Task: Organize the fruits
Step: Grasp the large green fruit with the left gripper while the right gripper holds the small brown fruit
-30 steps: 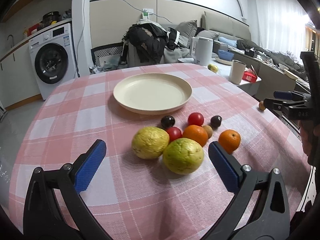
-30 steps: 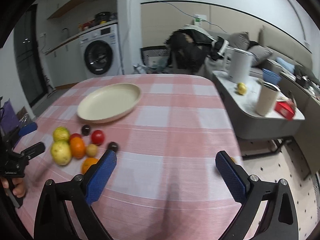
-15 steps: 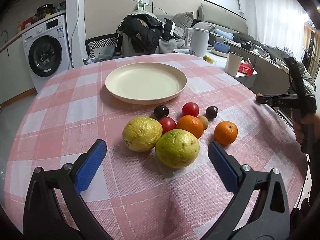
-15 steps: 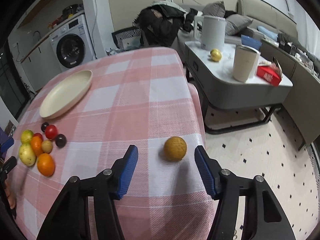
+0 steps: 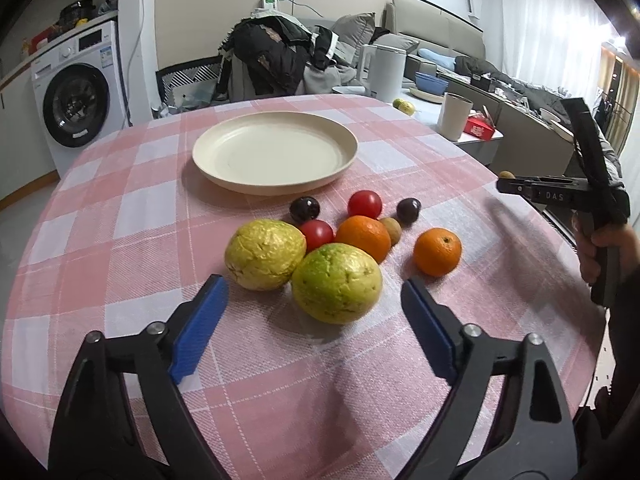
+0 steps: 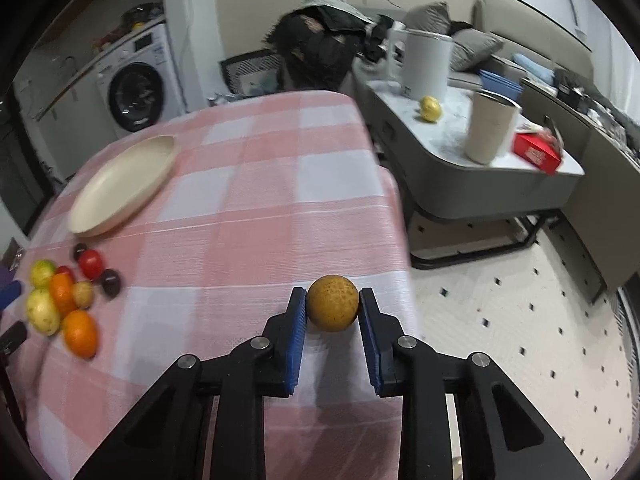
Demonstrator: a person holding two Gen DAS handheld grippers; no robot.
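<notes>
**A:** On the worktop (image 5: 120, 208), what's the cover?

**B:** Pink-and-white check cloth, draped over the edge on the right side. Cream plate (image 5: 274, 152) sits toward the far side, nothing on it.

**A:** Fruit?

**B:** Cluster just in front of the plate: two yellow-green guavas (image 5: 335, 282) touching each other, two red tomatoes (image 5: 364, 204), two dark plums (image 5: 304, 208), one orange (image 5: 363, 237) w/ a small kiwi (image 5: 391, 230) tucked beside it, second orange (image 5: 437, 251) a bit apart to the right.

**A:** Left hand-held gripper (image 5: 314, 332)?

**B:** Jaws wide but closing, pads either side of the nearer guava, not touching it.

**A:** Right hand-held gripper (image 6: 333, 322)?

**B:** Near the worktop's right edge, well apart from the cluster. Clamped on a round brownish-yellow fruit (image 6: 333, 303), blue pads pressed to both sides. A hand (image 5: 600, 248) on its grip shows in the left wrist view.

**A:** Room?

**B:** Washing machine (image 5: 76, 92) far left under a counter. Chair piled w/ dark clothes (image 5: 276, 56) behind the worktop. Low coffee table (image 6: 460, 160) at right w/ white kettle (image 6: 426, 64), beige cup (image 6: 490, 128), red box (image 6: 536, 152), a yellow fruit (image 6: 430, 109), blue bowls. Grey sofa (image 5: 436, 40) w/ cushions beyond. Floor by it is white w/ small black dots.
</notes>
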